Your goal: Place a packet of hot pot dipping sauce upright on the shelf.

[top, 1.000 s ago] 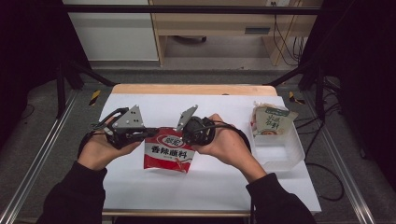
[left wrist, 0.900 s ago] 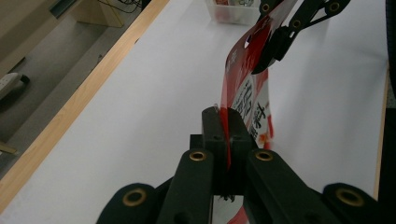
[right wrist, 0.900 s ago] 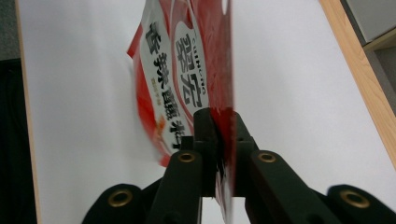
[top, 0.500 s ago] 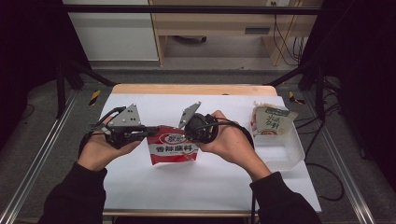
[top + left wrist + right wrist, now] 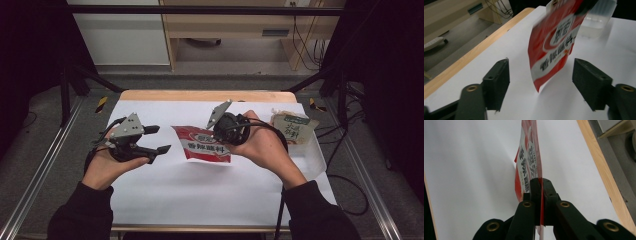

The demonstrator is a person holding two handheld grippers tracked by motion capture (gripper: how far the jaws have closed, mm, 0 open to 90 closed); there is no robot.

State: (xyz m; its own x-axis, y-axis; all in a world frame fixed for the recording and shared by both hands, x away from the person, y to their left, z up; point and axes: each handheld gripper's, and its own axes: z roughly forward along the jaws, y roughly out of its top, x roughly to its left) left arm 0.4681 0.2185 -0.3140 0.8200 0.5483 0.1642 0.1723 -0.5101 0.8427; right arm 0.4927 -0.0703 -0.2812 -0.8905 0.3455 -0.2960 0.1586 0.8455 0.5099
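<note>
We have the pouch (image 5: pixel 204 145) mid-tabletop (image 5: pixel 200 200), hanging off the surface, long axis running toward the left edge. Right tool (image 5: pixel 216 131) pinches its right end. Left tool (image 5: pixel 156 139) is spread wide, apart from the pouch's free end, lined up on it.

Grey floor (image 5: pixel 240 80) (dim) beneath a wooden bench (image 5: pixel 235 22).

Your right hand-held gripper (image 5: pixel 220 134) hides the red pouch's (image 5: pixel 202 145) near edge; its print blurs.
</note>
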